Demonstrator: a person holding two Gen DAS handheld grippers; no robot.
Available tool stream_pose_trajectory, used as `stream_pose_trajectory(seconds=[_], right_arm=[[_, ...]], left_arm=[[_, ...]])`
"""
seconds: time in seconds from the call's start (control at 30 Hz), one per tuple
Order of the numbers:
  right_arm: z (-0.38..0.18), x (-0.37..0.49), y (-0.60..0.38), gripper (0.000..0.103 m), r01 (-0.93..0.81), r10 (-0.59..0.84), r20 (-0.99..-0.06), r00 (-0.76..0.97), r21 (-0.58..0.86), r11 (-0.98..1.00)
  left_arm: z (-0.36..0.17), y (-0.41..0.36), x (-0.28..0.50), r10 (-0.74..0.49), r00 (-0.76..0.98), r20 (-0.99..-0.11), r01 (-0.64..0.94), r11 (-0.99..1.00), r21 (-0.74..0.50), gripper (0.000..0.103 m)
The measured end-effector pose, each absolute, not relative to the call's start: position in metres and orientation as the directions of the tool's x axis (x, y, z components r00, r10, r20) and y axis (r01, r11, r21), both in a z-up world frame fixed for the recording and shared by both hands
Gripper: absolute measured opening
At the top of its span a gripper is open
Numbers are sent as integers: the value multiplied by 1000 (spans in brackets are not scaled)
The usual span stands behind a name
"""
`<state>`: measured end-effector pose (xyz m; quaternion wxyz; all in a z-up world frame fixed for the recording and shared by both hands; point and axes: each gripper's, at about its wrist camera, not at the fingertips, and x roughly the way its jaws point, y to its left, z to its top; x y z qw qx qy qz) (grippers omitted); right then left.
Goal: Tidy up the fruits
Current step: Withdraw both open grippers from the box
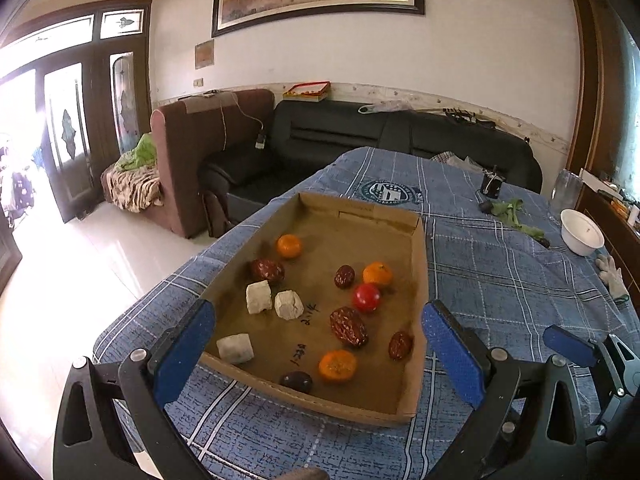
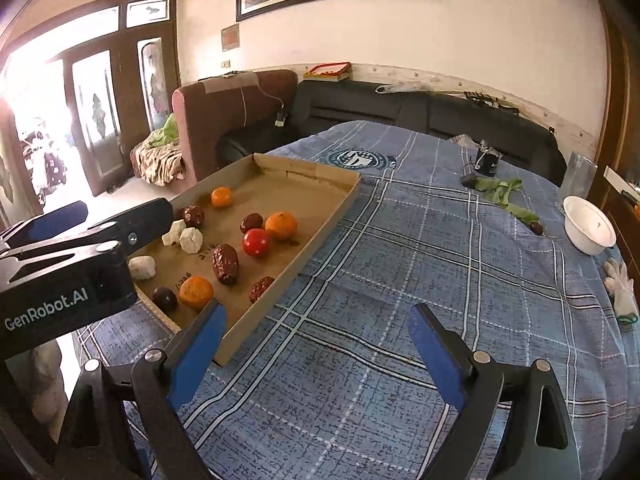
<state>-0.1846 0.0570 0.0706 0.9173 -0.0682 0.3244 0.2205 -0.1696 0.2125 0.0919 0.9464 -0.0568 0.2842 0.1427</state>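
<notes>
A shallow cardboard tray point(image 1: 420, 264) point(image 2: 328, 216) lies on the blue plaid cloth. In it lie three mandarins, one at the front point(image 1: 337, 366) point(image 2: 196, 292), a red tomato point(image 1: 366, 297) point(image 2: 256, 242), several red dates, the largest point(image 1: 348, 327) point(image 2: 225, 263), a dark plum point(image 1: 296, 381) point(image 2: 165, 299) and three pale chunks point(image 1: 288, 305) point(image 2: 191, 240). My left gripper point(image 1: 320, 352) is open and empty, its fingers straddling the tray's near end. My right gripper point(image 2: 316, 356) is open and empty over bare cloth right of the tray.
A white bowl point(image 1: 582, 232) point(image 2: 590, 230) stands at the table's right edge, with a white glove point(image 2: 620, 284) near it. Green leaves point(image 2: 500, 192) and a small dark cup point(image 2: 488, 160) lie at the far side. Sofas stand behind the table.
</notes>
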Motion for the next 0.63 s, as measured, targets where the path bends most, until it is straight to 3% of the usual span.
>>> stream_pose_trajectory(seconds=[0.63], right_arm=[[57, -181, 79, 96, -490, 378, -666, 643, 22, 872]], left_arm=[[86, 223, -158, 229, 773, -592, -315, 948, -44, 103]])
